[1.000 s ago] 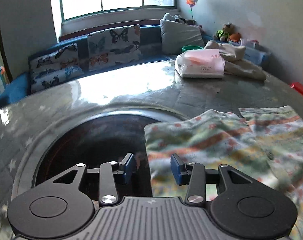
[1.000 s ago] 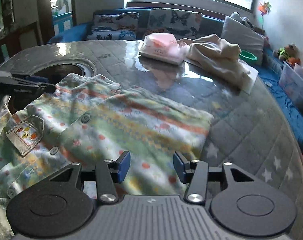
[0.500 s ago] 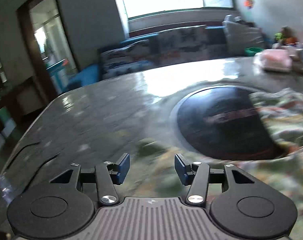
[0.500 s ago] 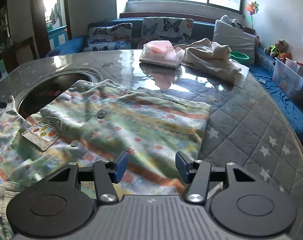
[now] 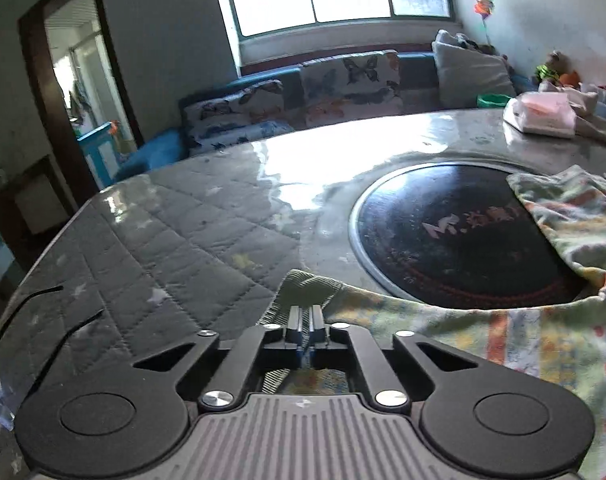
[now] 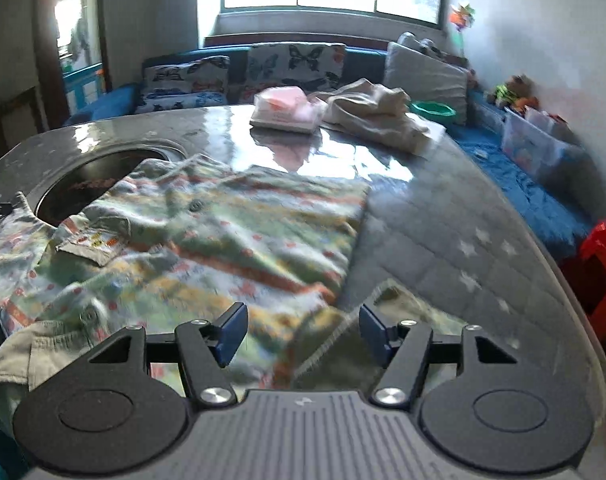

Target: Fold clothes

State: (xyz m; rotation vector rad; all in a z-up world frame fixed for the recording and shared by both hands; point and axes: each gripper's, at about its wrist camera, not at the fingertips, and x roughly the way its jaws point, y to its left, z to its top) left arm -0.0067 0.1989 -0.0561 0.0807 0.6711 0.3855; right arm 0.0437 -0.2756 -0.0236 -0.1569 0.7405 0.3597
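Since the last frame the left gripper [image 5: 305,322] has clamped its jaws on the patterned shirt's [image 6: 231,232] ribbed cuff [image 5: 307,286]. The shirt lies flat on the table [image 6: 443,208]; the right gripper [image 6: 303,332] hangs wide apart above the hem at 6 o'clock.

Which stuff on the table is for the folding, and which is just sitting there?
For the folding:
- patterned shirt
- left tool, shut on the shirt's cuff
- right tool, open over the shirt's near edge

Just sitting there:
- tissue pack
- beige cloth heap
- green bowl
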